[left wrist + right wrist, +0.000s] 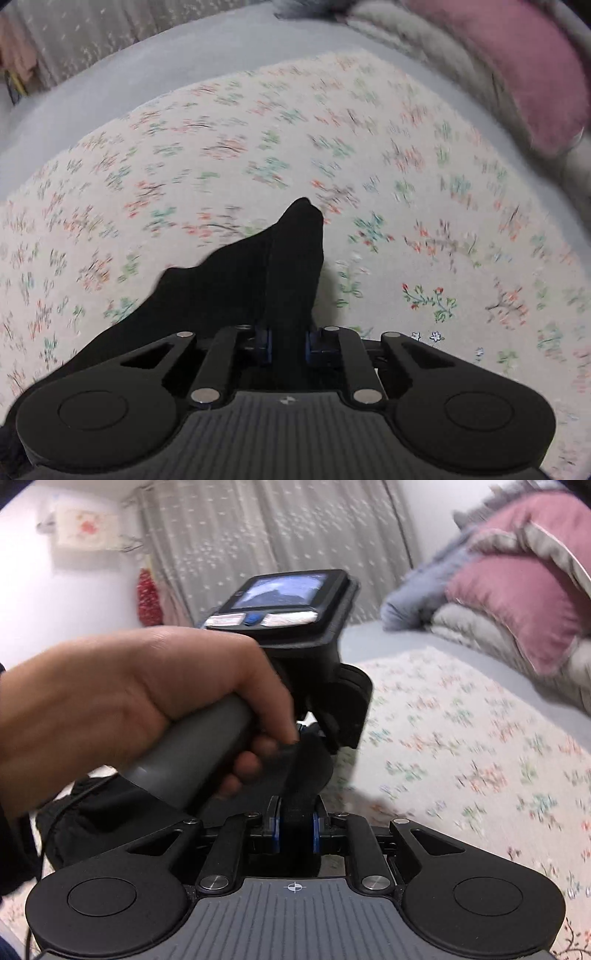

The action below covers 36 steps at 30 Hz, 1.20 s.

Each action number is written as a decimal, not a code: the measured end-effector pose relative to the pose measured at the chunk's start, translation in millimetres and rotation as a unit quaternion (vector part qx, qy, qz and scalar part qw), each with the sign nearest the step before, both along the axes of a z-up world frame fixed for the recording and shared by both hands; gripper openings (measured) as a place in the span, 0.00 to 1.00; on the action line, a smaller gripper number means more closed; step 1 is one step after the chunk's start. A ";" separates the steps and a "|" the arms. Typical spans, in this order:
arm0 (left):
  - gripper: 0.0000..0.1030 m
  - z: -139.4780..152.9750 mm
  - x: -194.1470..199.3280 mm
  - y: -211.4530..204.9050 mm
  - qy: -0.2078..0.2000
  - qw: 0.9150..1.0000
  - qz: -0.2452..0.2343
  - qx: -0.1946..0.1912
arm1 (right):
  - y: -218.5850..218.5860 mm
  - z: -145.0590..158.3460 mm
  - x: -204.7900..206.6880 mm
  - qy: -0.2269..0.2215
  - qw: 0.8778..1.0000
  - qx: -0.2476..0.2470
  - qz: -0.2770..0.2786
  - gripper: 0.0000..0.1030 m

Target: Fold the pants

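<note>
Left gripper (289, 345) clamps black fabric pants (258, 266); right gripper (294, 830) likewise pinches them (299, 764). Floral cotton sheet (332, 129) lies open beyond.

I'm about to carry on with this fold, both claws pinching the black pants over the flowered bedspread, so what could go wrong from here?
1. The left claw seems to pinch only a narrow peak of the black pants; it may slip out when pulled.
2. The right claw works close behind the hand on the other handle; they could bump.
3. Both views are blurred, suggesting fast motion, so the fold could land crooked on the flowered bedspread.
</note>
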<state>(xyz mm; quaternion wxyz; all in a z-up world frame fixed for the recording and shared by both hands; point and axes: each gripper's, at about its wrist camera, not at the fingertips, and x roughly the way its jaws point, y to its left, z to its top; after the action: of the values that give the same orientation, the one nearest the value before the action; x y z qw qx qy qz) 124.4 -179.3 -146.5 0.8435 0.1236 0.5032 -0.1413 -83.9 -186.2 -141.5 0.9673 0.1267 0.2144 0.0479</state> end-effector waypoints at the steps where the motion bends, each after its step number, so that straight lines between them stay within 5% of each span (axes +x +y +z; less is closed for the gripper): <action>1: 0.16 7.2 -2.0 15.6 -0.002 1.000 0.003 -0.019 | 7.7 4.1 -3.0 -0.010 1.000 -0.015 0.005 0.15; 9: 0.15 42.9 -33.9 139.2 -0.033 0.986 0.037 -0.159 | 88.1 21.6 -21.3 -0.091 0.984 -0.134 0.068 0.15; 18: 0.14 29.9 -68.6 274.3 -0.053 0.943 0.122 -0.304 | 176.6 25.3 -31.4 -0.150 0.954 -0.214 0.147 0.15; 27: 0.14 39.3 -62.2 325.9 -0.074 0.939 0.122 -0.312 | 249.0 23.2 -32.3 -0.179 0.921 -0.279 0.207 0.14; 36: 0.14 23.7 -67.8 389.2 -0.069 0.923 0.167 -0.340 | 288.5 28.7 -28.1 -0.179 0.913 -0.281 0.234 0.14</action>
<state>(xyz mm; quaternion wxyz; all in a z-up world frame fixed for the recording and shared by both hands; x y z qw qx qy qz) 56.6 209.8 -122.8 0.8788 -0.2468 0.3789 -0.1521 -112.0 102.3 -112.8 0.9463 -0.2145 0.0657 0.2327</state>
